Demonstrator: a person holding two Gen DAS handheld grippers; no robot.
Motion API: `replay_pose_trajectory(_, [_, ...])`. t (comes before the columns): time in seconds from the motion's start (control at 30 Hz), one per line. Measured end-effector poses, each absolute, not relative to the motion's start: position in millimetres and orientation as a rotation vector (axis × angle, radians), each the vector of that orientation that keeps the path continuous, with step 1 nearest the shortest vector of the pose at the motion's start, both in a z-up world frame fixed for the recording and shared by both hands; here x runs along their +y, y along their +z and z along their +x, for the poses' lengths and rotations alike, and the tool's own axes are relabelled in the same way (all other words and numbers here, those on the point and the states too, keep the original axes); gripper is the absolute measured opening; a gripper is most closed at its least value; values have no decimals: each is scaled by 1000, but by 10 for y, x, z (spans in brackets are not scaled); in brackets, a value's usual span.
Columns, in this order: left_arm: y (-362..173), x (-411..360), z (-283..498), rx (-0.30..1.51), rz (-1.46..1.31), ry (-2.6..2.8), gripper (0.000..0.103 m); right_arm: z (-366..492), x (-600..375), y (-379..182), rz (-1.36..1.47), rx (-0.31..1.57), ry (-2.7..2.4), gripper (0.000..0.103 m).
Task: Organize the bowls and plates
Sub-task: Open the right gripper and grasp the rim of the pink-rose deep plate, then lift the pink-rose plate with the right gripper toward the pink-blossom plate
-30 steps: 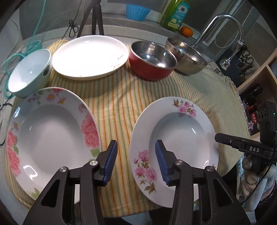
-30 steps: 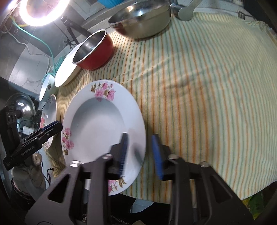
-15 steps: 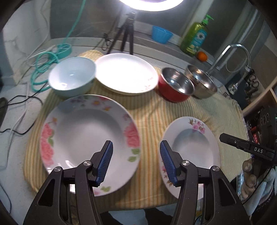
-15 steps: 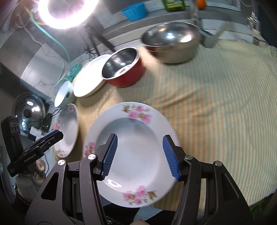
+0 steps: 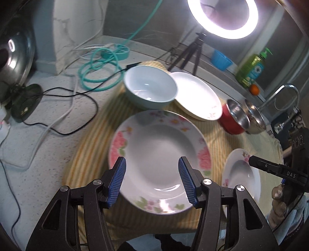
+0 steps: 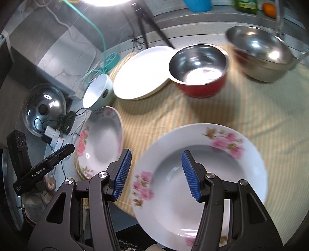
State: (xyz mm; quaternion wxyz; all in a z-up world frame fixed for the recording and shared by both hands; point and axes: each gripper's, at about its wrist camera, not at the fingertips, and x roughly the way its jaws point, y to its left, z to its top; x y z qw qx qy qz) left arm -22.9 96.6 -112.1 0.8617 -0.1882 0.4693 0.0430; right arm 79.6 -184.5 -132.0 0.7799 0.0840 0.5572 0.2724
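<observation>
Left gripper (image 5: 152,179): jaws spread wide, holding nothing; poised over the near rim of the large rose-pattern plate (image 5: 160,154), which fills the centre of the left wrist view, probably to line up a rim grasp.
Right gripper (image 6: 156,173): jaws equally wide apart and empty, framing the small pink-blossom plate (image 6: 200,173) at lower right of the right wrist view; contact cannot be told.
Striped cloth (image 6: 212,112): carries all the crockery, flat and rim-up.
Plain white plate (image 5: 195,96): upper centre of the left view, just beside the pale blue bowl (image 5: 150,88) on its left.
Red-sided steel bowl (image 6: 199,75): upper centre of the right view, with the plain steel bowl (image 6: 260,52) near it at upper right; bowls sit along the far edge, plates nearer.
Task stage: nothing stacked; judged to be the approach before a first pick-up.
Ring light (image 5: 222,17): upper right of the left view, source of the glare on the glaze.
</observation>
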Motion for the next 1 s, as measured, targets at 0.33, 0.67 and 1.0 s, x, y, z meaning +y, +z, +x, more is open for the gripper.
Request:
replay_pose_trajectory(0.33, [-1396,1417,-262,1033,-512,132,46,936,-1319,-1498,169,1270,655,49])
replay_pose_trajectory(0.67, [-1539,1491,-177,1078,-567,72,25,1009,-986,-1700,162,1335,697,27])
replay_pose_trajectory(1.0, [-1574,1516,-105,1096,-574,41,18,1066,-846,-1842,165,1371,701,16])
